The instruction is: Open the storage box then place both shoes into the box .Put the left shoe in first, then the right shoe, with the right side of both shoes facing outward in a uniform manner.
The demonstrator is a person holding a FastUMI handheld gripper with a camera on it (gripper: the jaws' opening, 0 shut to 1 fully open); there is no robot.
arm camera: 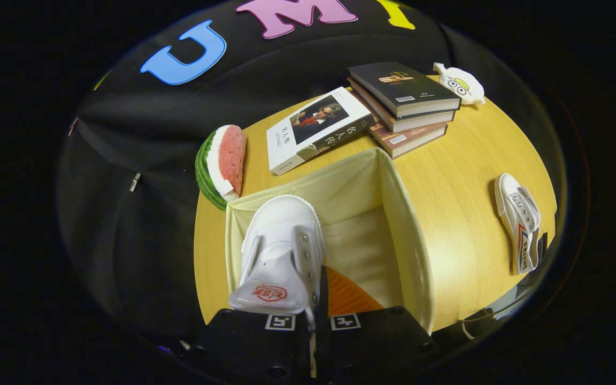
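Here the fingers pinch a white shoe by its side over the open box; the other shoe lies near the table's right edge

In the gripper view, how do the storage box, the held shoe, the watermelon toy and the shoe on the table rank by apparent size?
1. Storage box, open.
2. Held shoe, gripped in the jaws of the gripper; its nearness enlarges it.
3 and 4. Watermelon toy and shoe on the table: look alike, unranked.

White shoe over open box; second shoe on table.
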